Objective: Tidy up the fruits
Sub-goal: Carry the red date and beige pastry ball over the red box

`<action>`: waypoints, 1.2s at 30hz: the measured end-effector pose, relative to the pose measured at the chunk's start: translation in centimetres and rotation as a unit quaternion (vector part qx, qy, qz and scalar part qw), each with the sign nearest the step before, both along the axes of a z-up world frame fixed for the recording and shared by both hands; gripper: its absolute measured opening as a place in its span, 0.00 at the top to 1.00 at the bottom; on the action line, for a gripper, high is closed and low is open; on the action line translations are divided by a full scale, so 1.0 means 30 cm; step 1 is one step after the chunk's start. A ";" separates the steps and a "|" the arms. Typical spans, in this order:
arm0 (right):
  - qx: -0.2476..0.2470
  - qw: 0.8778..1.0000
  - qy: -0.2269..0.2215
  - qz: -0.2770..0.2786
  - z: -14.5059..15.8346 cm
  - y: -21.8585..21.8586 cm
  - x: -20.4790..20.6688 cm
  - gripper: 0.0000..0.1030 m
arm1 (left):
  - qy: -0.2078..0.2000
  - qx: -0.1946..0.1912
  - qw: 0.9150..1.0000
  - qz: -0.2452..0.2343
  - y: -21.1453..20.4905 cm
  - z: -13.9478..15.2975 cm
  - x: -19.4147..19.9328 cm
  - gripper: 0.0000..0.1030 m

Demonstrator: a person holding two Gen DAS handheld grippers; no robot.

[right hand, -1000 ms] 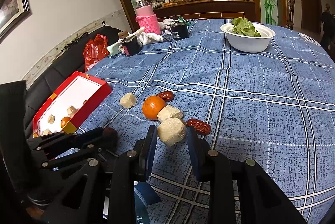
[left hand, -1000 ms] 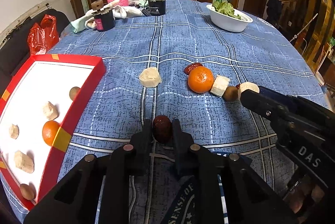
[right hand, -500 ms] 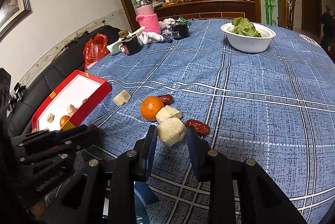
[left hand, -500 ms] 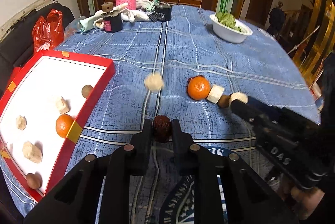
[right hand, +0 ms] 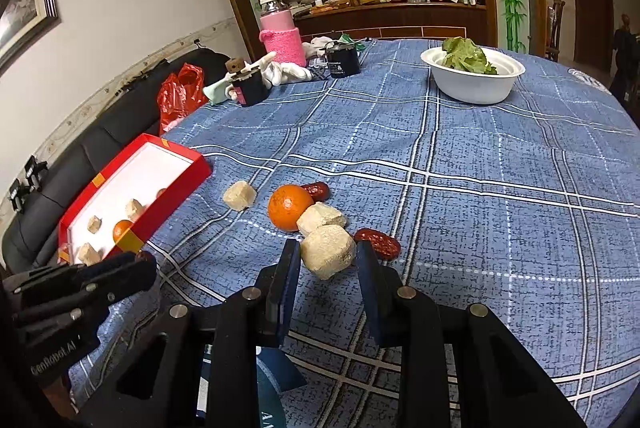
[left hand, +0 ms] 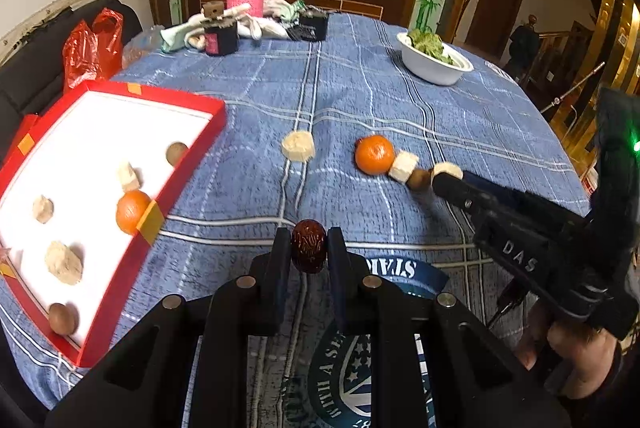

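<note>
**Inspector:** Dining room, round table under a blue checked cloth [right hand: 460,164]; a white bowl of greens [right hand: 474,76] stands far right, and a red tray [left hand: 182,172] sits at the near left edge, partly stocked.

**Assistant:** And the grippers?

**Inspector:** The left gripper [left hand: 308,248] is clamped on a dark red date [left hand: 307,246], held clear of the cloth near the tray, I judge for delivery there. The right gripper [right hand: 326,260] has its jaws set either side of a pale cube [right hand: 328,256], which looks lightly pinched; I cannot tell whether contact is firm.

**Assistant:** Loose fruit?

**Inspector:** An orange [right hand: 289,207], further cubes and dates in a cluster mid-table. The right view shows two dates hidden from the left view; the left view alone shows the tray's full contents and a brown nut [left hand: 418,180] beside the cluster.
</note>
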State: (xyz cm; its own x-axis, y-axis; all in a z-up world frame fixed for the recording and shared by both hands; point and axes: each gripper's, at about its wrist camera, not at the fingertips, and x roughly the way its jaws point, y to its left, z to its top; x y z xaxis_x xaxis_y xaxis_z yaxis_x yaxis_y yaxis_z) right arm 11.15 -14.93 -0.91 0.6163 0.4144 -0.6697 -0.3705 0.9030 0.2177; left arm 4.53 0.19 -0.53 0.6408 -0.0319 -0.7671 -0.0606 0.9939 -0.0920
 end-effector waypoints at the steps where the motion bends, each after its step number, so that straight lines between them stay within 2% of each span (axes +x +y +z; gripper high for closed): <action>1: -0.002 1.000 0.000 -0.001 0.001 -0.001 -0.003 0.71 | 0.008 -0.006 1.000 -0.003 0.000 -0.014 0.001 0.85; 6: -0.025 1.000 0.012 -0.012 -0.027 -0.030 -0.028 0.71 | 0.028 -0.019 0.999 -0.014 -0.009 -0.062 -0.005 0.85; 10: -0.015 0.999 0.018 -0.042 -0.038 -0.113 -0.052 0.71 | 0.037 -0.027 0.999 -0.021 -0.025 -0.092 -0.014 0.85; 16: 0.052 0.993 0.034 -0.102 -0.050 -0.305 -0.066 0.71 | 0.033 -0.025 0.999 -0.023 -0.033 -0.090 -0.036 0.85; 23: 0.088 0.984 0.056 -0.142 -0.071 -0.473 -0.099 0.71 | 0.026 -0.017 0.999 -0.021 -0.040 -0.094 -0.050 0.85; 27: 0.057 0.990 0.036 -0.122 -0.047 -0.411 -0.115 0.71 | 0.024 -0.017 0.999 -0.023 -0.036 -0.086 -0.071 0.85; 36: 0.025 0.997 0.005 -0.066 0.042 -0.206 -0.157 0.71 | -0.006 -0.009 1.000 -0.001 0.021 -0.036 -0.088 0.85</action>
